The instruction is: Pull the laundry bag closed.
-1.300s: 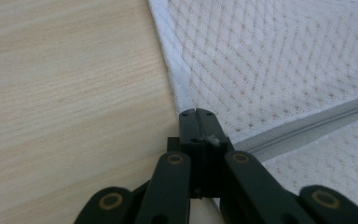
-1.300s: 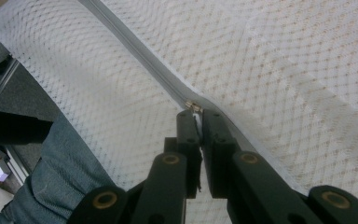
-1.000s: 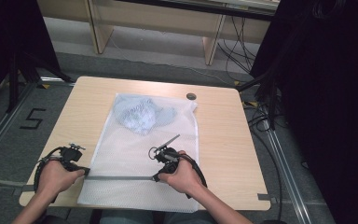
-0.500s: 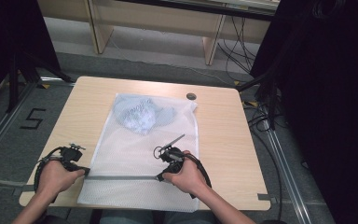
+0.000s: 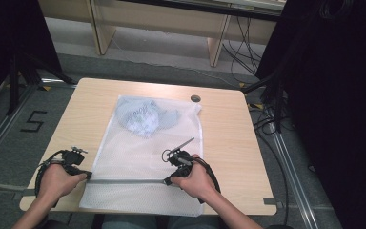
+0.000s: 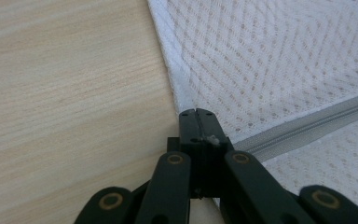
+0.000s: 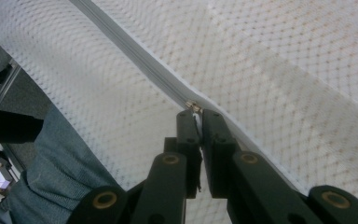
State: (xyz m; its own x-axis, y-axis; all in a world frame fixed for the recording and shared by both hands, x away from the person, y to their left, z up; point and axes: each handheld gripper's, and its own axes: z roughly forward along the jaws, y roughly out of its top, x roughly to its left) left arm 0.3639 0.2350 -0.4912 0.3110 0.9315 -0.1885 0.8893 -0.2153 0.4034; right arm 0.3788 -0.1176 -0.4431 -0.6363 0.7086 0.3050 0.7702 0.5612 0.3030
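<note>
Almost nothing has shifted since a second ago: the right hand has edged only slightly along the zip, and the left hand rests where it was. A white mesh laundry bag [image 5: 143,157] lies flat on the pale wooden table [image 5: 224,138], its near edge hanging just over the table's front. A bundled light-blue patterned garment [image 5: 145,117] sits inside it at the far end. A grey zip [image 5: 128,181] runs across the bag near the front edge.

The left gripper [image 6: 196,122], jaws closed together, pinches the bag's left edge where the zip tape ends, anchoring it against the table. The right gripper [image 7: 196,116] has its jaws closed on the small metal zip pull [image 7: 195,107], toward the right end of the zip. To its left the teeth look meshed; whether the short stretch remaining to the right is shut cannot be told.

To finish this well, the left grip should stay put so the tape is taut. The right should draw the pull level along the line of the zip, not upward, or the mesh may bunch and the slider snag. A steady pull seems wise, since the small tab could slip out.
</note>
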